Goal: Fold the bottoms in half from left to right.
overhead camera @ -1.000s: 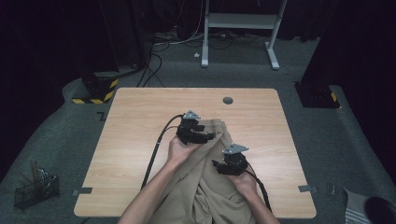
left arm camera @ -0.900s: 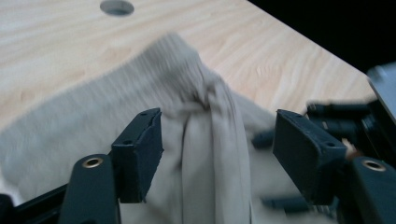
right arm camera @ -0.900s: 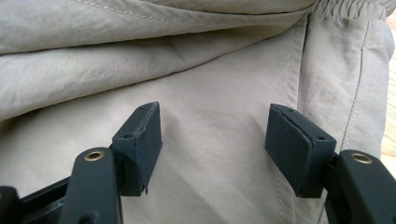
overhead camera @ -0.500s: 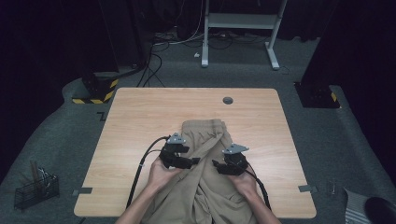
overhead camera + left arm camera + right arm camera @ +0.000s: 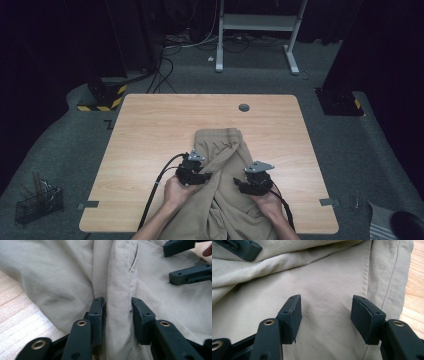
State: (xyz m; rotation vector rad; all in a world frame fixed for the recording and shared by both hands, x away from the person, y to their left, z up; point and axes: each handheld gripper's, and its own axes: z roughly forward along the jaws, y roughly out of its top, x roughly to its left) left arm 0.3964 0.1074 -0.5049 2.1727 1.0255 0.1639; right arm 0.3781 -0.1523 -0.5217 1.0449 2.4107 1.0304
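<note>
While left tongs point(image 5: 117, 307) pinch trousers point(image 5: 62, 272), right tongs point(image 5: 325, 312) gape

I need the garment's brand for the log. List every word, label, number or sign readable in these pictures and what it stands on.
No readable text anywhere. The khaki trousers show no tag or print in either gripper view. The yellow-and-black hazard stripes on the floor base beside the table are a marking only, with no words.

1. Beige trousers point(image 5: 220, 150): one, lower centre of the high view
2. Handheld grippers: two, left gripper point(image 5: 194, 171), right gripper point(image 5: 255, 181)
3. Wooden table point(image 5: 150, 130): one
4. Wire basket point(image 5: 37, 205): one, lower left
5. Table grommet point(image 5: 244, 107): one
</note>
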